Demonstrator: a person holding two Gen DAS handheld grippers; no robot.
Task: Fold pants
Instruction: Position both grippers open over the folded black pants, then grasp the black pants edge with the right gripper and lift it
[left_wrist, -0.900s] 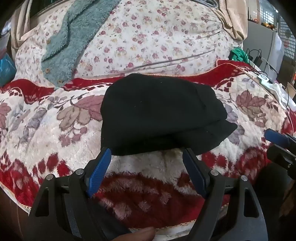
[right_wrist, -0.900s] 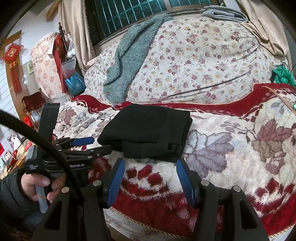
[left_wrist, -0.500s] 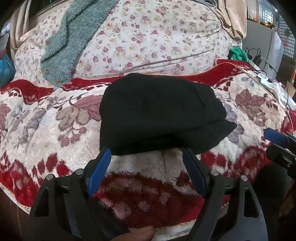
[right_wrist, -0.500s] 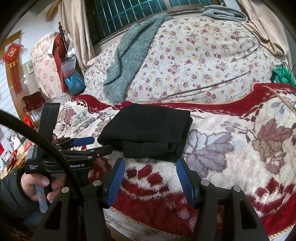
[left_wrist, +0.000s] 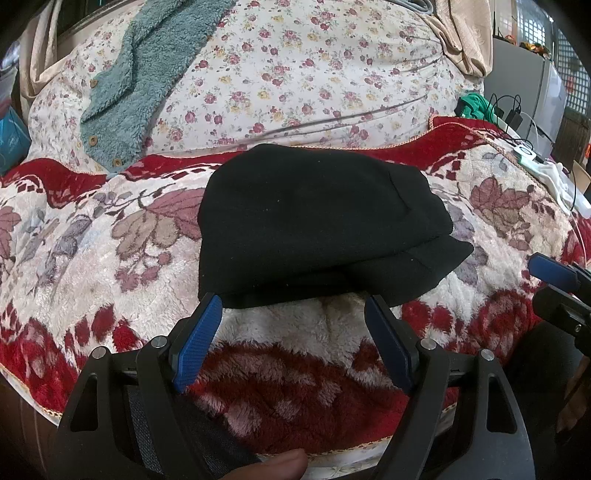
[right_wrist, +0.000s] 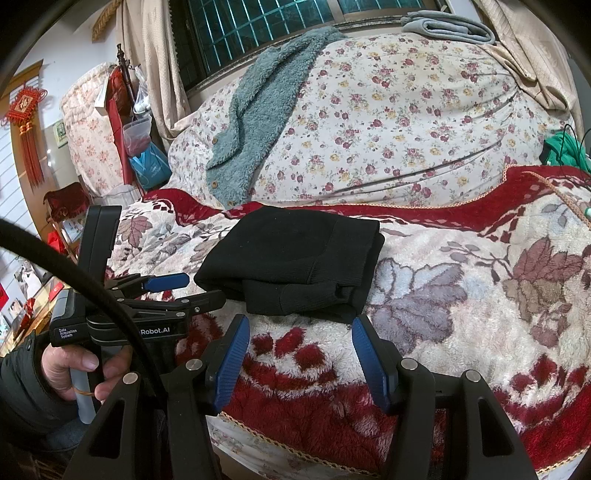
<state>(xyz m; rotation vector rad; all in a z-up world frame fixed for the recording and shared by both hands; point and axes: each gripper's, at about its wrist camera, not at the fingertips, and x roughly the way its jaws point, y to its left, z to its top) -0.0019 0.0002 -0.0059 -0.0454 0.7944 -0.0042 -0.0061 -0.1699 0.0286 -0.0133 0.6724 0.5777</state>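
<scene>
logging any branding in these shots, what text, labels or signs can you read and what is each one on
"Robot.AI" on the side of the left gripper, seen from the right wrist view
"Data Acquisition System" on the same handheld body, small print, partly hard to read
Red knot ornament on the wall: a gold sign at its centre, too blurred to read
Blue bag: a pale mark, too small to read
Nothing readable in the left wrist view
</scene>
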